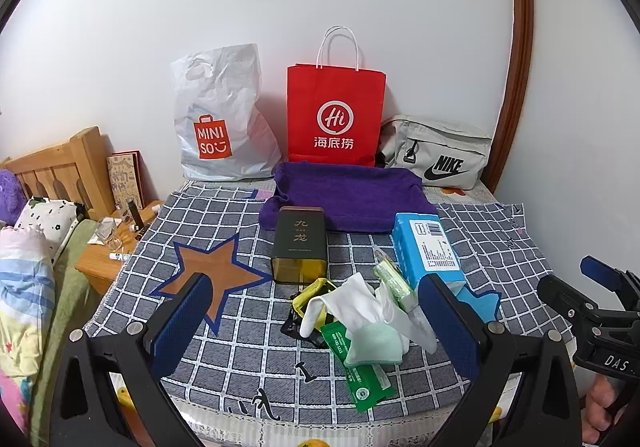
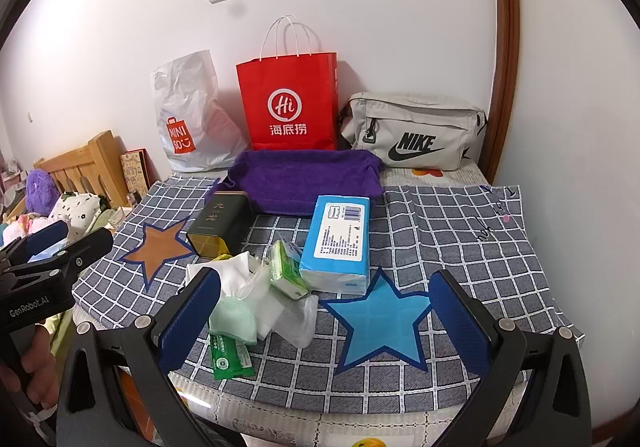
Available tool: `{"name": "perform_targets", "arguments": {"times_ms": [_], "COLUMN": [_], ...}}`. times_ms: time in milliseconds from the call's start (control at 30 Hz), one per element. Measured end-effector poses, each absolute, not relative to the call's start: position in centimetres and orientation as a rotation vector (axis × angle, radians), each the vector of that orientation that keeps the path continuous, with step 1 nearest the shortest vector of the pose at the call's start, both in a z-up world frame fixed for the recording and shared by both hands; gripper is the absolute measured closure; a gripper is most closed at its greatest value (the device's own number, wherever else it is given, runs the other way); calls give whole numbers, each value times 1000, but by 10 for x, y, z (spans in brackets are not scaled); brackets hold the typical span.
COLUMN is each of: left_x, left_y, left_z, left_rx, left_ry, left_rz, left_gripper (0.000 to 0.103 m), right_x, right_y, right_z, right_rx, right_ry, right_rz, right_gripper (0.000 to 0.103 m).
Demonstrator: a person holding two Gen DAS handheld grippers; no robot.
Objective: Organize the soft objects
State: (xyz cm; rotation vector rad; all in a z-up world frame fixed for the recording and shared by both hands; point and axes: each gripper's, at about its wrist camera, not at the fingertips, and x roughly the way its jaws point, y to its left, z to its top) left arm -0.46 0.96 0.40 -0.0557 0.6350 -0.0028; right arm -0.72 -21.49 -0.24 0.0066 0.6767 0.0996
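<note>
A pile of soft things lies mid-table: white gloves (image 1: pixel 352 303) (image 2: pixel 236 271), a pale green cloth (image 1: pixel 374 343) (image 2: pixel 234 321), a small green tissue pack (image 1: pixel 394 281) (image 2: pixel 286 267) and a green sachet (image 1: pixel 366 379) (image 2: pixel 230 357). A blue tissue pack (image 1: pixel 430 247) (image 2: pixel 340 243) lies beside them. A folded purple towel (image 1: pixel 344 195) (image 2: pixel 304 179) lies behind. My left gripper (image 1: pixel 316 327) is open, just short of the pile. My right gripper (image 2: pixel 324 319) is open over the blue star (image 2: pixel 380 319), empty.
A dark tea tin (image 1: pixel 300 243) (image 2: pixel 222 225) stands left of the pile. A Miniso bag (image 1: pixel 220 119), a red paper bag (image 1: pixel 336 115) and a grey Nike bag (image 1: pixel 438 155) stand against the wall. A bed and nightstand (image 1: pixel 108 247) are left of the table.
</note>
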Motion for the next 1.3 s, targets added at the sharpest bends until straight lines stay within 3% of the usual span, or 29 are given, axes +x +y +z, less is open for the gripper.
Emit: {"name": "perform_targets", "arguments": {"times_ms": [1300], "left_x": [-5], "left_y": [15], "left_z": [9], "left_rx": [-53], "left_ry": [635], "left_rz": [-6], "left_gripper": [0], "right_x": [-9], "right_y": [-213], "right_z": [-1], "right_rx": [8], "right_ry": [668], "right_rz": [102], "right_gripper": [1]}}
